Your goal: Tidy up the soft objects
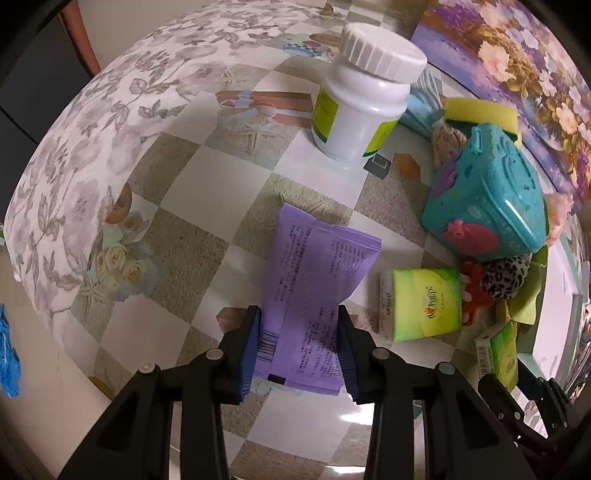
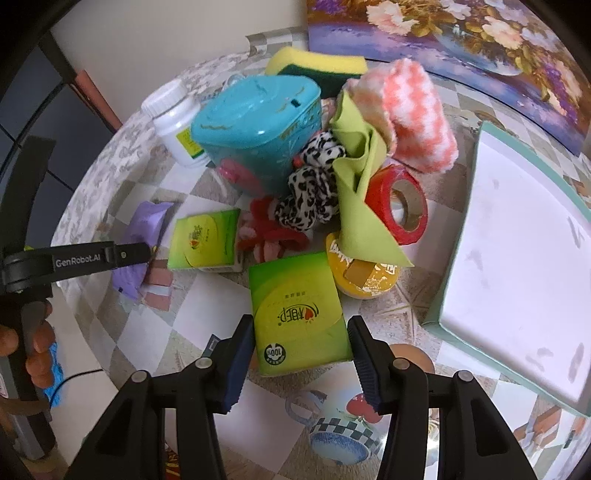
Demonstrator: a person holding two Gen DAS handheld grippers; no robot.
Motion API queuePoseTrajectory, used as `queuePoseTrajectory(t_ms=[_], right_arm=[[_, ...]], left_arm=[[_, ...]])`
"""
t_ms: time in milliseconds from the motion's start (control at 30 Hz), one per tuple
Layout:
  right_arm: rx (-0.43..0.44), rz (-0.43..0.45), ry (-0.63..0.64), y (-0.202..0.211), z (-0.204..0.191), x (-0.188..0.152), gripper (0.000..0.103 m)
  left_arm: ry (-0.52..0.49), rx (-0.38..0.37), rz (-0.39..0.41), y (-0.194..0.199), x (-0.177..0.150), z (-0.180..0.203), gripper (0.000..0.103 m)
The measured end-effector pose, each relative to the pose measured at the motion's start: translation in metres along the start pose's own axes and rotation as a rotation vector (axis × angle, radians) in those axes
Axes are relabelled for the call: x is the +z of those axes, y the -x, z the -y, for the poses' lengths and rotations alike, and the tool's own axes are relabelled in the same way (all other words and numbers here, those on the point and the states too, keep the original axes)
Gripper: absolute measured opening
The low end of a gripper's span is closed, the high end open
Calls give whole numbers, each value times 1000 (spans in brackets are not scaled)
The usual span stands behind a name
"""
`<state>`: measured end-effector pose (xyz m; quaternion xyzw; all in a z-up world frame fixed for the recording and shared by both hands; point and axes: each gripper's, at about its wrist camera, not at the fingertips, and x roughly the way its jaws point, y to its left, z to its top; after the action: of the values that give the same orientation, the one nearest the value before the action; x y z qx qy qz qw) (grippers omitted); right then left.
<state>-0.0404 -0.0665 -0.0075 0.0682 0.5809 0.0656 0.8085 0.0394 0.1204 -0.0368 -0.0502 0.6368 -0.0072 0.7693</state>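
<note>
Tissue packs sit in both grippers, and the coming move turns on how each one lies between its pads. The left gripper [image 1: 300, 345] is clamped on the purple wipes pack [image 1: 314, 291]: the blue pads press its two long sides near the barcode end, and its long axis runs straight away from the jaws, so most of the pack hangs out ahead of them. The right gripper [image 2: 301, 363] is closed on a green tissue pack [image 2: 297, 314] the same way, pads on the long sides, the pack reaching forward toward the pile. By its side, the right hand looks the nearer one to the white-lined tray [image 2: 513, 240], which lies at the table's right edge and is empty; I judge it the likely place for soft things.

A second green tissue pack [image 2: 205, 242] lies flat on the table [image 1: 207, 221] between the purple pack and the pile. Behind it the pile holds a teal plastic box [image 2: 255, 133], a leopard-print scrunchie [image 2: 314, 192], a lime cloth [image 2: 362, 206], a pink-and-white fluffy cloth [image 2: 417, 122], a red tape roll [image 2: 400, 201] and a yellow sponge [image 2: 317, 66]. A white bottle [image 1: 365, 92] stands near the far edge.

Checked oilcloth with fruit and flower prints covers the table; a flower painting [image 2: 461, 33] leans against the wall behind.
</note>
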Motion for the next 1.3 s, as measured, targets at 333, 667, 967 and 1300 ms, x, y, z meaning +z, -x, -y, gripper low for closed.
queuePoseTrajectory(t_ms=[333,667,967,1300], right_arm=[[32,51,-40,23,8,1,53],[46,166,-181,73,45,1,52],[-108,219,-372,89,104,4,52],[-232,230,-621,96,192,-13,52]], left_arm=[[13,-29,47,49,-11,5,40],[-108,-185,184,132,-17,79,40],[-225,-239,178,137,-27,176,40],[-236,-227,112,98,-34,260,40]])
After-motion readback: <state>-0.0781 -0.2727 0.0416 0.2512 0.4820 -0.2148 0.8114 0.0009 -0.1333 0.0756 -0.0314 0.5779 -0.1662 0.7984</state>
